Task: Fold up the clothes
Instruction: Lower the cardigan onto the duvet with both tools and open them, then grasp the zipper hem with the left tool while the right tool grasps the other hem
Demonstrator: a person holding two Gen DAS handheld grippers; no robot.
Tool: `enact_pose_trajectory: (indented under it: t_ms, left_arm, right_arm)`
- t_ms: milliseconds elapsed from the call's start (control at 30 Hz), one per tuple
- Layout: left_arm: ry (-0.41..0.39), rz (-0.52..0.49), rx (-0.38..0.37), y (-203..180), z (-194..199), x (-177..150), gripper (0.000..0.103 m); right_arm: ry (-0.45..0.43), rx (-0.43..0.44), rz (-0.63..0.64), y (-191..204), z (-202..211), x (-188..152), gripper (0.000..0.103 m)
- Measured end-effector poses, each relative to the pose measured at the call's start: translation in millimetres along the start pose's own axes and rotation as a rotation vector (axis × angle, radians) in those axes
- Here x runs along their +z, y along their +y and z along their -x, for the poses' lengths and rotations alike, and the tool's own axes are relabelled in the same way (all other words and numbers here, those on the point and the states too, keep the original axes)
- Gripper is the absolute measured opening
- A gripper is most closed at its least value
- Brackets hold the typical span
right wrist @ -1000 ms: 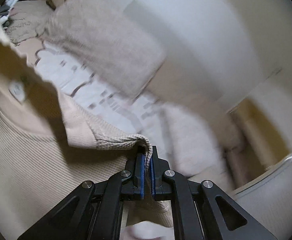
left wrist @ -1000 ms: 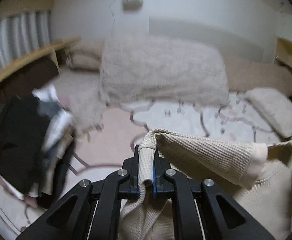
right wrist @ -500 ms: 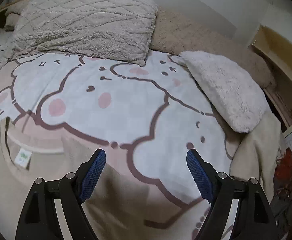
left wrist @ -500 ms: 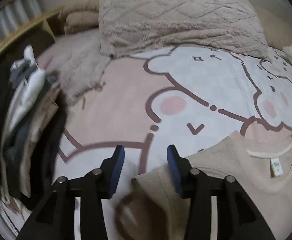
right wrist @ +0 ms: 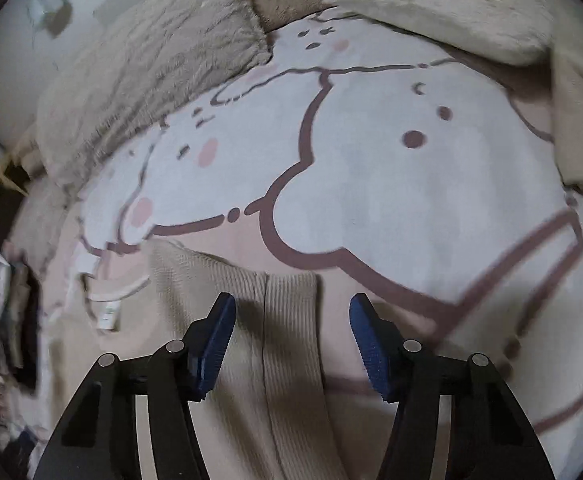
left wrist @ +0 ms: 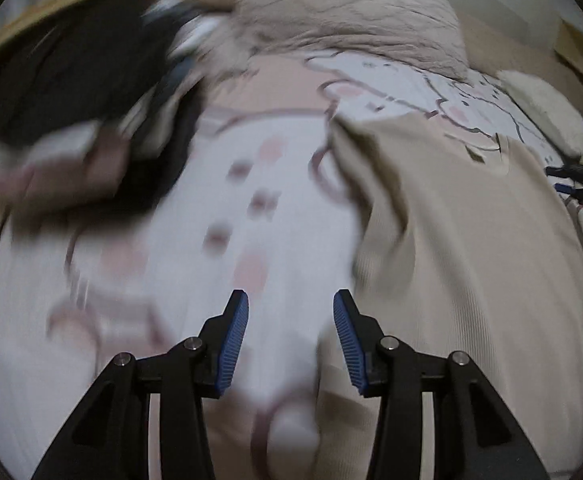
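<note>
1. Our left gripper [left wrist: 290,330] hangs with its jaws spread wide and nothing between them, over the printed bed cover [left wrist: 227,184], just beside the left edge of the beige top [left wrist: 459,248].
2. Our right gripper [right wrist: 291,334] is likewise spread and empty; a ribbed strip of the beige top [right wrist: 287,320], which we take for a sleeve or a turned-in edge, lies below the gap between its fingers.
3. The top lies spread on the bed, neck opening and white label [right wrist: 107,314] toward the pillows, its body fairly flat with a few long creases running down it.
4. We judge that we are between grips: the garment is laid out and neither gripper holds it. Whether a side has already been folded in, we cannot settle; the left wrist view is smeared by motion.
5. Any next grip calls for pinching only the knit, not the cover under it, and for both grippers taking matching points so the fold line stays straight.
6. Further out, a grey fluffy blanket [right wrist: 151,64] and a cream pillow [right wrist: 443,4] sit at the head of the bed, and a dark heap of other clothes [left wrist: 75,92] lies well apart on the left.
</note>
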State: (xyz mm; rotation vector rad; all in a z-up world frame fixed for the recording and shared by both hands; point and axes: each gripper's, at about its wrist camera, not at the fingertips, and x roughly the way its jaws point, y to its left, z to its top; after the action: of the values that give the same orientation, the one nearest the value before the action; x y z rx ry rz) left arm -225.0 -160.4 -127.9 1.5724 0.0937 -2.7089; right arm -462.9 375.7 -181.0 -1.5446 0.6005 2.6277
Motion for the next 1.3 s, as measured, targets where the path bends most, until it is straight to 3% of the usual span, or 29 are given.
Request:
enact_pose_trajectory:
  t_ms: [33,100,167,200,300,367,467,533,600,667,933,1067,1300]
  left_arm:
    - [0.011,0.048,-0.012,9,8,-18,0.044]
    - [0.027,0.116,-0.019,20,18,-45,0.044]
    - [0.037,0.155,-0.005,26,28,-67,0.044]
    - [0.037,0.169,0.003,27,33,-75,0.044]
    - [0.02,0.193,0.004,28,48,-89,0.044]
    - [0.011,0.19,0.011,26,56,-93,0.044]
    - [0.004,0.16,0.018,19,65,-95,0.044]
    - [0.007,0.139,0.016,17,69,-98,0.044]
    - [0.015,0.125,0.012,16,71,-103,0.044]
    - [0.028,0.119,0.008,16,73,-110,0.044]
    - [0.075,0.152,-0.067,12,88,-149,0.044]
    - [0.103,0.139,-0.086,7,94,-168,0.044]
    - [0.154,0.143,-0.095,14,90,-190,0.044]
  right_arm:
    - [0.009,-0.021,0.022,6,-8,0,0.059]
    - [0.041,-0.001,0.042,20,-24,-2,0.027]
    - [0.047,0.038,0.11,40,-26,-7,0.011]
    - [0.041,0.051,0.148,49,-23,-9,0.011]
    - [-0.083,-0.025,0.231,69,3,-6,0.011]
    - [-0.16,-0.138,0.231,69,16,7,0.011]
    - [-0.084,-0.256,0.218,58,-2,18,0.011]
    - [-0.02,-0.298,0.192,49,-16,20,0.022]
    - [0.017,-0.316,0.151,37,-24,16,0.06]
    - [-0.026,-0.329,0.085,21,-10,8,0.07]
    - [-0.019,-0.116,0.018,-35,102,-73,0.07]
    - [-0.007,-0.081,0.123,-53,164,-160,0.07]
    - [0.046,-0.007,0.047,-92,236,-293,0.064]
